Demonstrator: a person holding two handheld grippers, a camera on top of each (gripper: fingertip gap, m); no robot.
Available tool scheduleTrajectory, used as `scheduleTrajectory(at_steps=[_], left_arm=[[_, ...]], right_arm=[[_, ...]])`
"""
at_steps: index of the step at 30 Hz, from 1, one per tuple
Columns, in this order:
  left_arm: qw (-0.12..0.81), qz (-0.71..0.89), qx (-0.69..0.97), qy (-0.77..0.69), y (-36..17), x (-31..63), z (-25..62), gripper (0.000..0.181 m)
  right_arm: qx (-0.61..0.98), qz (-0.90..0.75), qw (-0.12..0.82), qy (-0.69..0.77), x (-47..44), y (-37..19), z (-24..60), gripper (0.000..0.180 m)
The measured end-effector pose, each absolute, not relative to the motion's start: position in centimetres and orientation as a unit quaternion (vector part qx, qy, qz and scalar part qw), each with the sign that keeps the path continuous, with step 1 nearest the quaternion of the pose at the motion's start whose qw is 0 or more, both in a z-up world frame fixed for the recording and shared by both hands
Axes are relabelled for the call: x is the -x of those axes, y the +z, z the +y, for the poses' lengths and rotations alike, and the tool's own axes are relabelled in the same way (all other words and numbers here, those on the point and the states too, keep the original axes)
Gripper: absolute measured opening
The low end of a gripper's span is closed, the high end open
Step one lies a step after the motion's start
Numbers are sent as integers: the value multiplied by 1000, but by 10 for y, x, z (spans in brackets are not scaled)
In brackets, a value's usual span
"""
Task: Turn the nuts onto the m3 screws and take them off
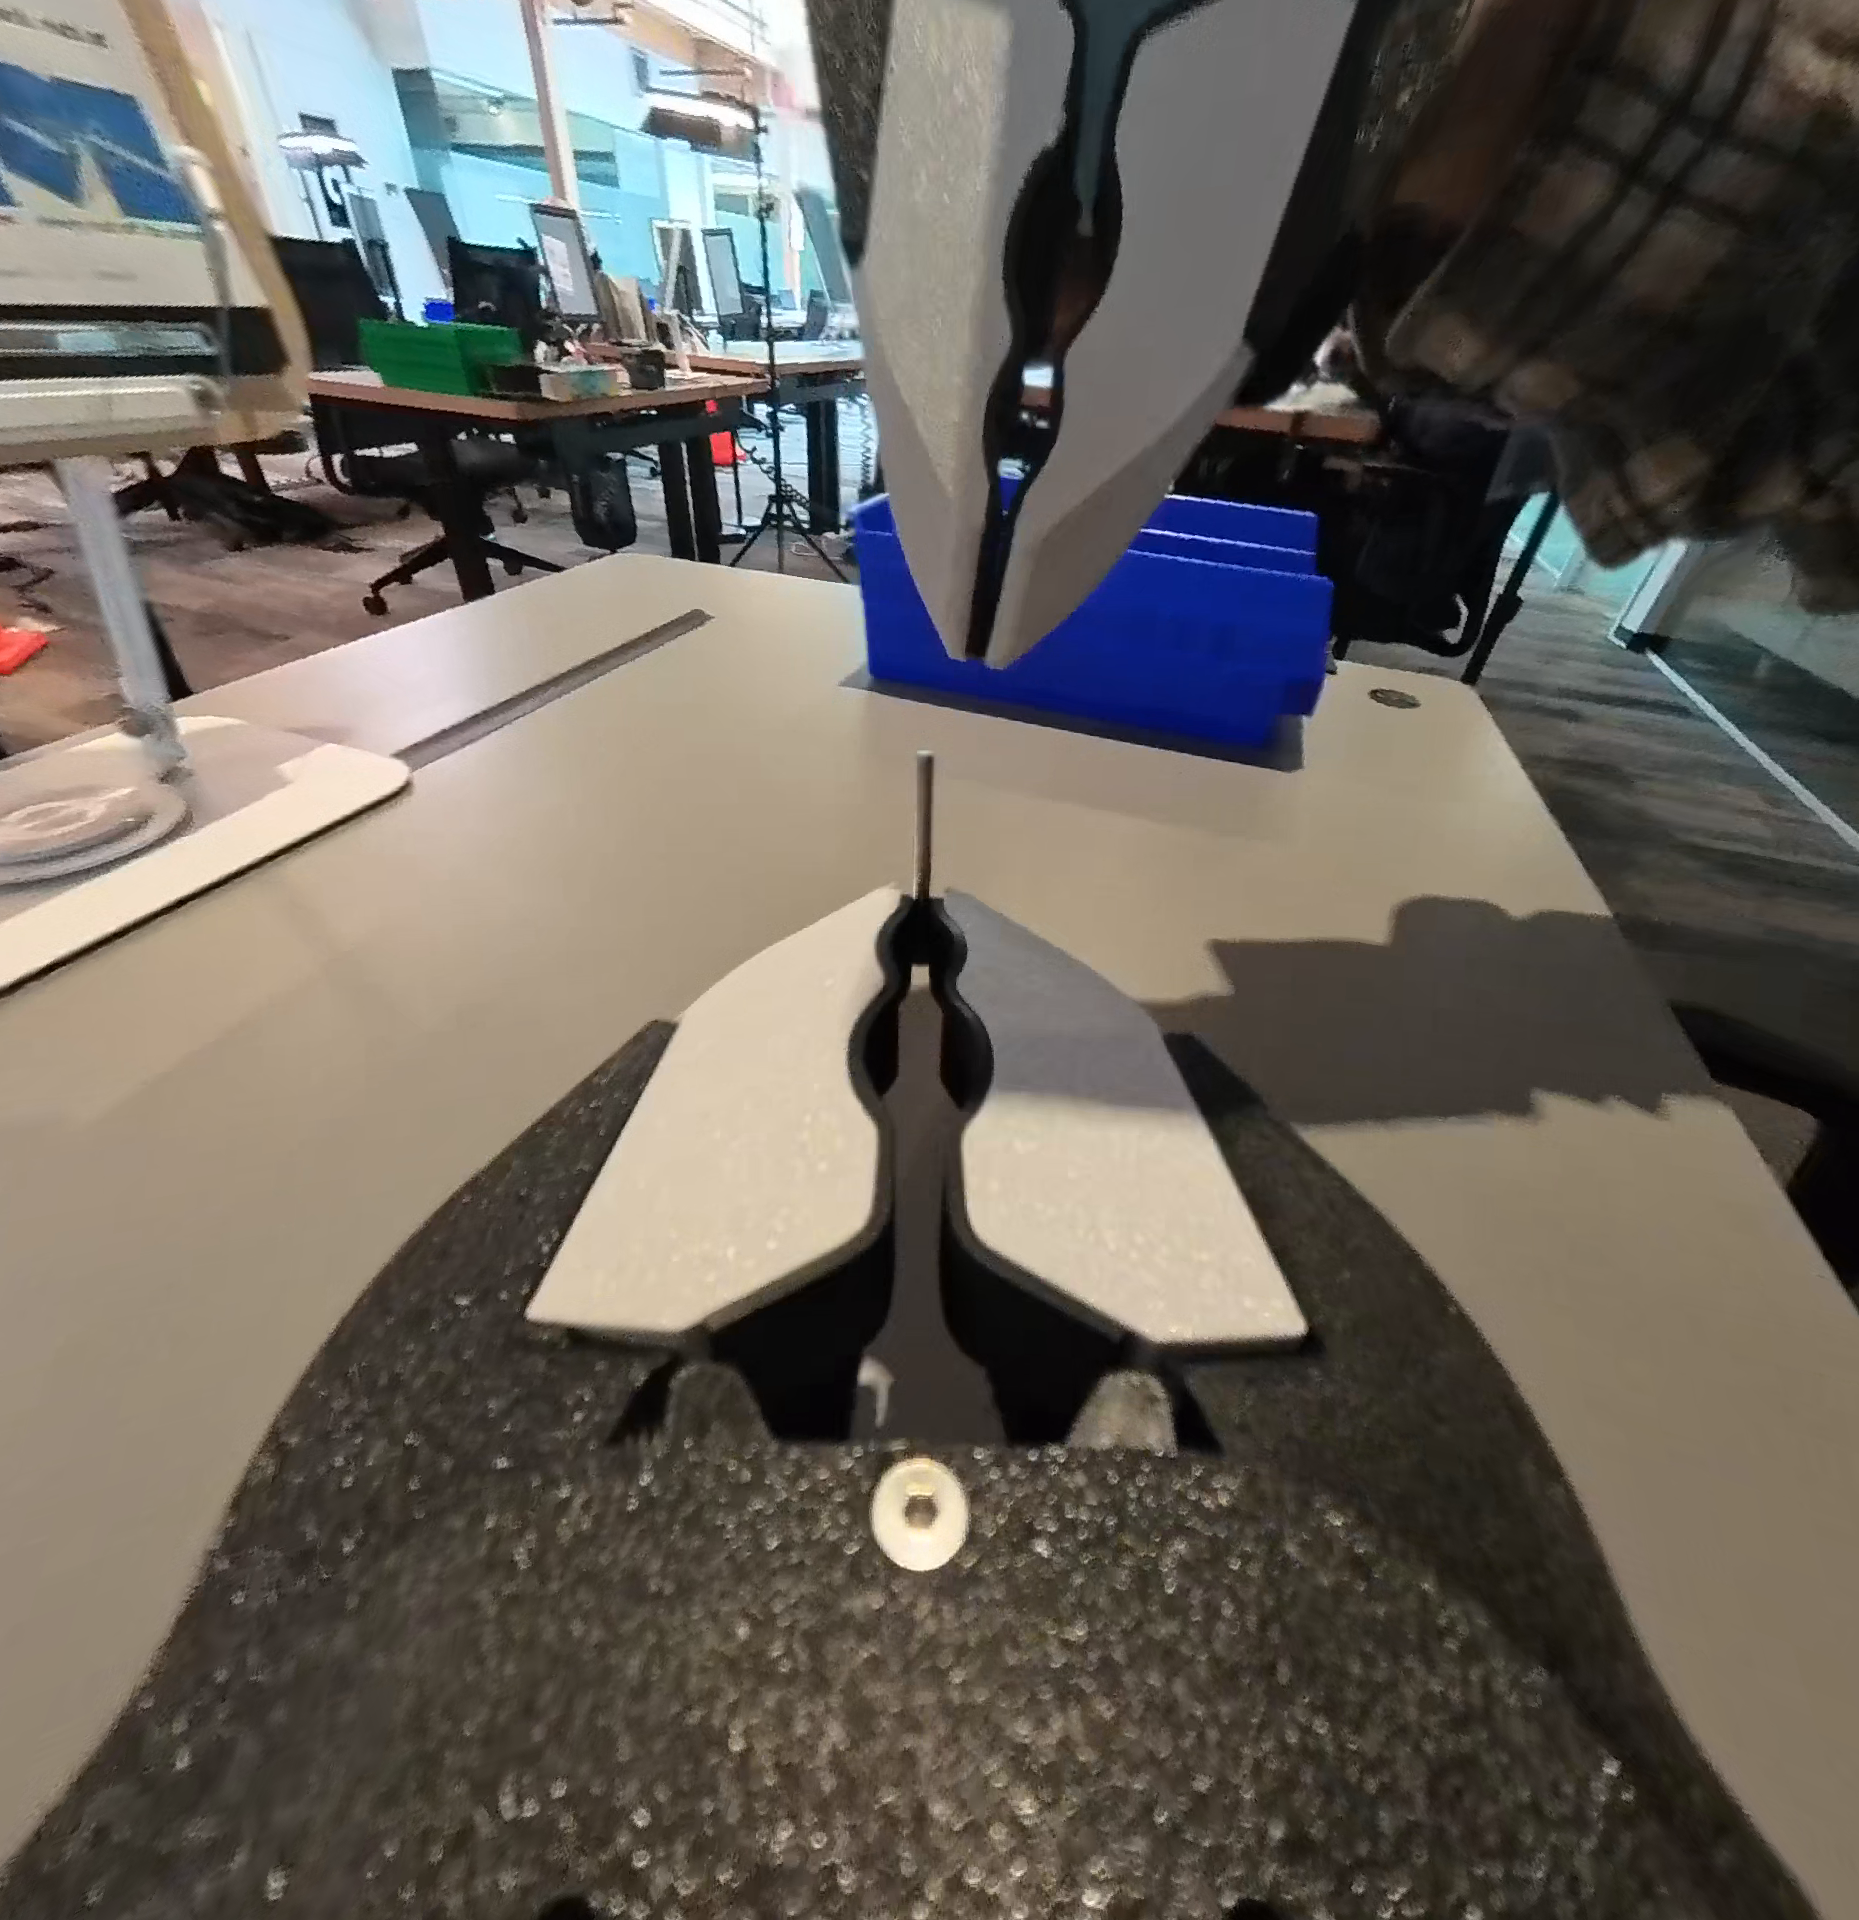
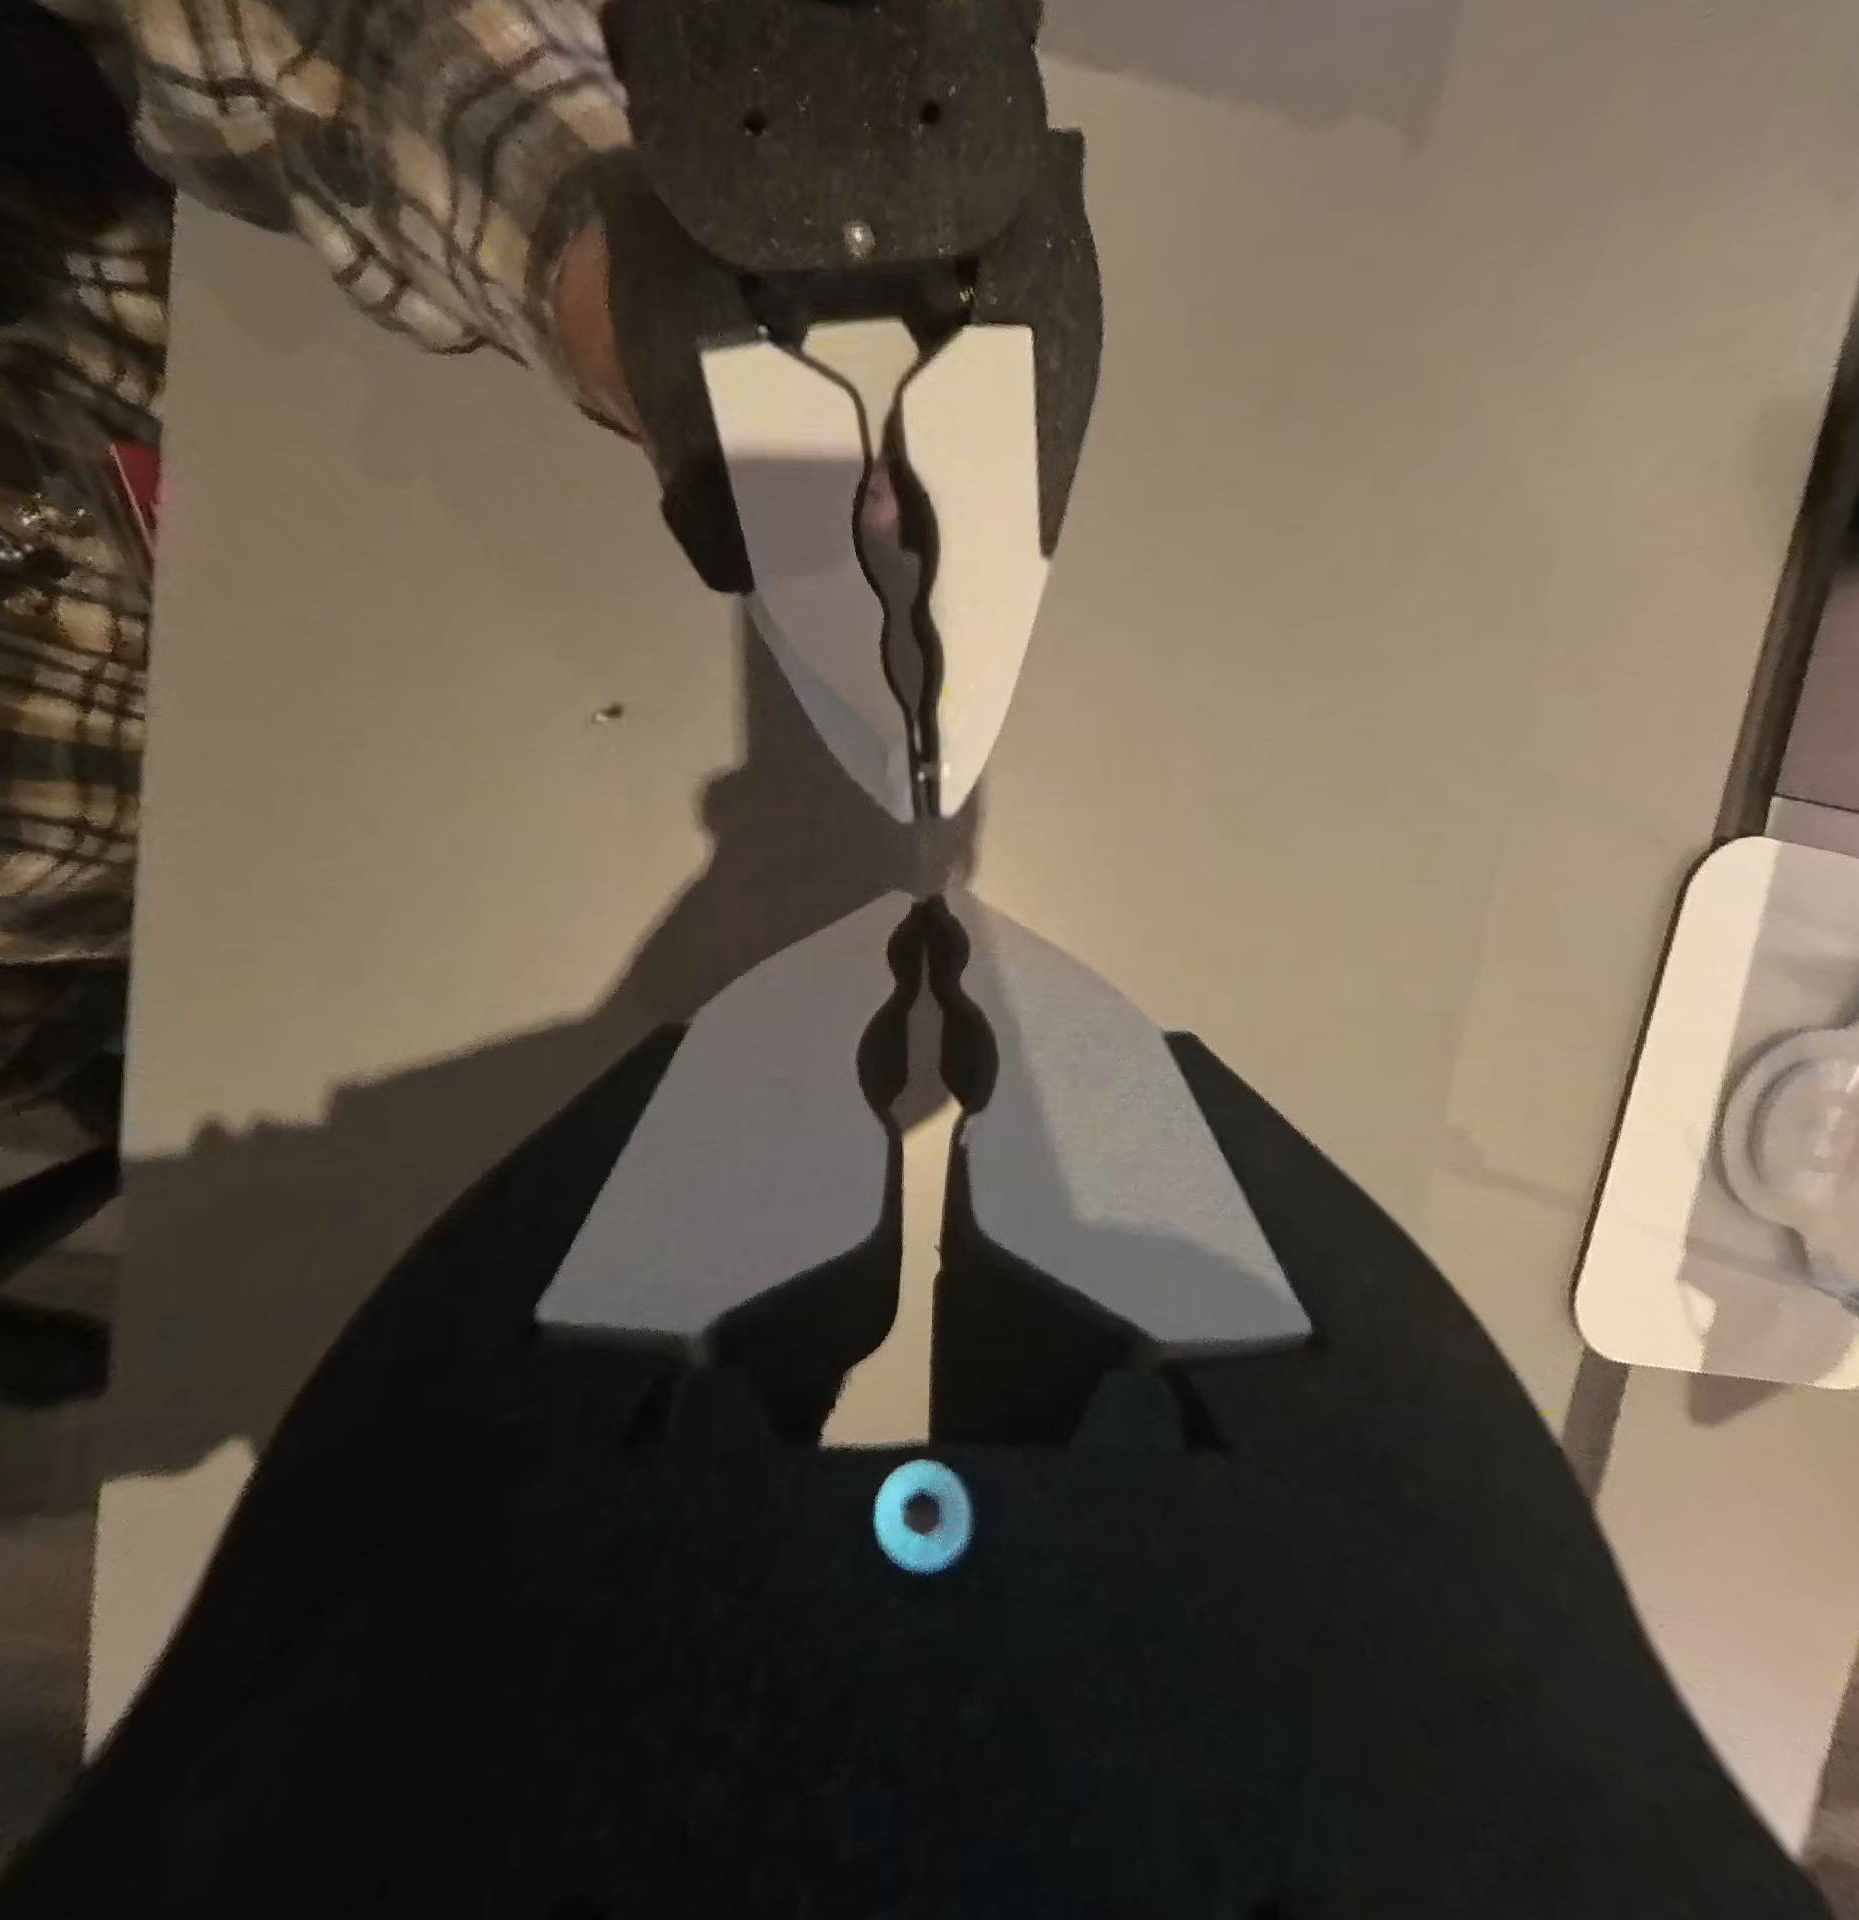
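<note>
A blue plastic bin (image 1: pixel 1195 644), contents hidden, sits behind the left gripper (image 1: pixel 920 896) pinching a thin metal screw (image 1: pixel 922 826) upright, while the right gripper (image 1: pixel 985 657) hangs closed above.

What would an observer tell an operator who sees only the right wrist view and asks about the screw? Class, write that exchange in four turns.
Operator: The tips blur together in my view. Is the screw held?
Observer: Yes. The left gripper is shut on the screw, with the shank sticking out toward the right gripper.
Operator: Is the right gripper touching it?
Observer: No. The left wrist view shows a clear gap between the screw's free end and the right gripper's closed tips.
</note>
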State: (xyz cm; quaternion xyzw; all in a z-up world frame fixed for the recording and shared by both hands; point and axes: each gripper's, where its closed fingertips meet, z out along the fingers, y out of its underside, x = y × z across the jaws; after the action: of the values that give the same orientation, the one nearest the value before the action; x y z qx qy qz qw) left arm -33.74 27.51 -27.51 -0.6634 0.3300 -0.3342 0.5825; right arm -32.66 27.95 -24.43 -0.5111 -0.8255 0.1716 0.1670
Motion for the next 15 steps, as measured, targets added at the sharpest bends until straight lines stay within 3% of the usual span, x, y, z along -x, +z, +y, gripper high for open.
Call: scheduleTrajectory(at_steps=[15], left_arm=[[595, 272, 672, -347, -274, 367, 300, 1]], right_arm=[[534, -797, 169, 227, 314, -264, 313, 0]])
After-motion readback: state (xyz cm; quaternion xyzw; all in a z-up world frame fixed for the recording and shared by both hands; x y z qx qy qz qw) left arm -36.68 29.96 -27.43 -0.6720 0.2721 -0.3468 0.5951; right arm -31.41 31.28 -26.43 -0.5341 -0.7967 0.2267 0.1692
